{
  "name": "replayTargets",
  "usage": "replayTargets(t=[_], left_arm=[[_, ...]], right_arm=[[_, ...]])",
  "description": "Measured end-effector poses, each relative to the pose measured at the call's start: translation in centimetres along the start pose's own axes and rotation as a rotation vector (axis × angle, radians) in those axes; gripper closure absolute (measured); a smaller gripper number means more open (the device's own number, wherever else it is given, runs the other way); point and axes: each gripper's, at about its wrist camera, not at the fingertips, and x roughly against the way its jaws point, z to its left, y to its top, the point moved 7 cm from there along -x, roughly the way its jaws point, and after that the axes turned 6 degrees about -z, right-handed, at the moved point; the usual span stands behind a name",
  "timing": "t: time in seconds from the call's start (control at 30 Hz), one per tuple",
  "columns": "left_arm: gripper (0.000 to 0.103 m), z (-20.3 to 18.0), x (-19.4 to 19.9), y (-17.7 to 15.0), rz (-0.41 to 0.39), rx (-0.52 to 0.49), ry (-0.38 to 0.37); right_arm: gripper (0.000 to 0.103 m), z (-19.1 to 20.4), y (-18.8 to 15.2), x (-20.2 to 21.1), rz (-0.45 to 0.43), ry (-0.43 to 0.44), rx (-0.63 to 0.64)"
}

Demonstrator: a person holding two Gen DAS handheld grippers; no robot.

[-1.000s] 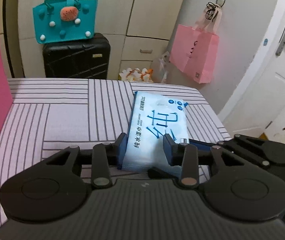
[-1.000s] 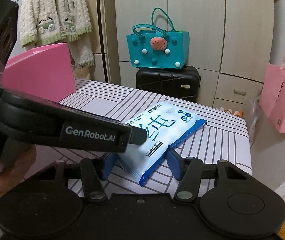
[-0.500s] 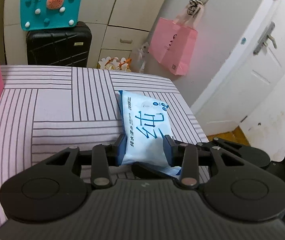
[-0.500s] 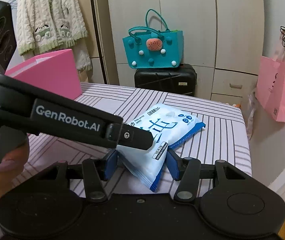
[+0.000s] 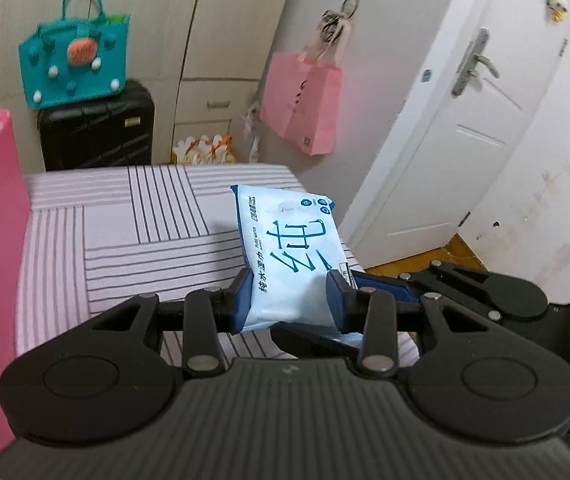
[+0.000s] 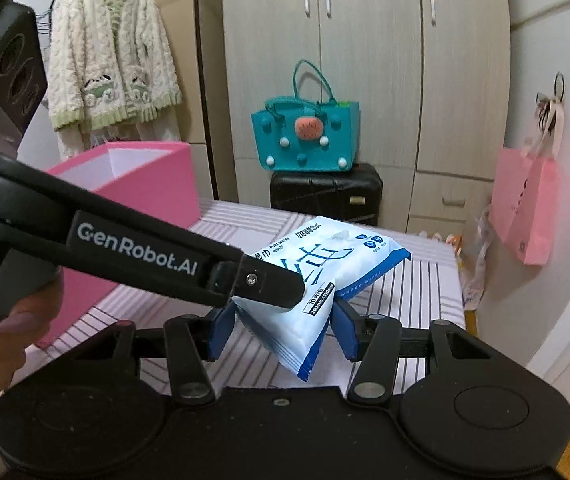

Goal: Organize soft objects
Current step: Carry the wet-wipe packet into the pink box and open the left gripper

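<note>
Pinching the wipes pack (image 5: 291, 256) between them, left gripper (image 5: 289, 298) and right gripper (image 6: 281, 330) (both clamped).

Glossy plastic wipes pack (image 5: 291, 256); matt striped cloth (image 5: 125, 232).

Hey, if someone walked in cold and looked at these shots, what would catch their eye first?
First, the blue-and-white wet wipes pack in mid-frame, lifted above the striped table and pinched at its near end by both the left gripper and the right gripper. Next, the bright pink box open at the table's left side, then the teal felt bag on a black suitcase behind.
</note>
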Motion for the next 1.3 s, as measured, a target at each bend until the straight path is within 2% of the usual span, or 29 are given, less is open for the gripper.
replayTargets(t=[0.3,0.4,0.6,0.77,0.93,1.1,1.3], left_arm=[[0.066,-1.0,7.3,0.8,-0.038,-0.068,0.007],[0.066,-0.4,10.1,1.4,-0.049,-0.078,0.023],[0.066,2.6,16.4,2.8,-0.128,-0.116,0.102],[0.066,6.7,20.1,3.8,-0.151,-0.068,0.156],[0.065,10.7,22.7,4.0,-0.156,-0.039,0.21],[0.065,15.0,23.3,3.3,-0.12,0.021,0.238],[0.065,19.6,22.6,1.9,-0.058,0.064,0.28]], right_arm=[[0.046,3.9,2.7,4.5,-0.022,0.037,0.011],[0.047,5.9,3.9,5.4,-0.024,0.074,0.038],[0.047,10.9,7.1,5.7,-0.084,0.191,0.095],[0.047,15.5,9.4,4.1,-0.097,0.276,0.14],[0.047,19.9,10.9,1.8,-0.074,0.36,0.155],[0.047,22.9,11.3,-1.6,-0.008,0.447,0.114],[0.047,25.2,9.9,-6.0,0.102,0.526,0.048]])
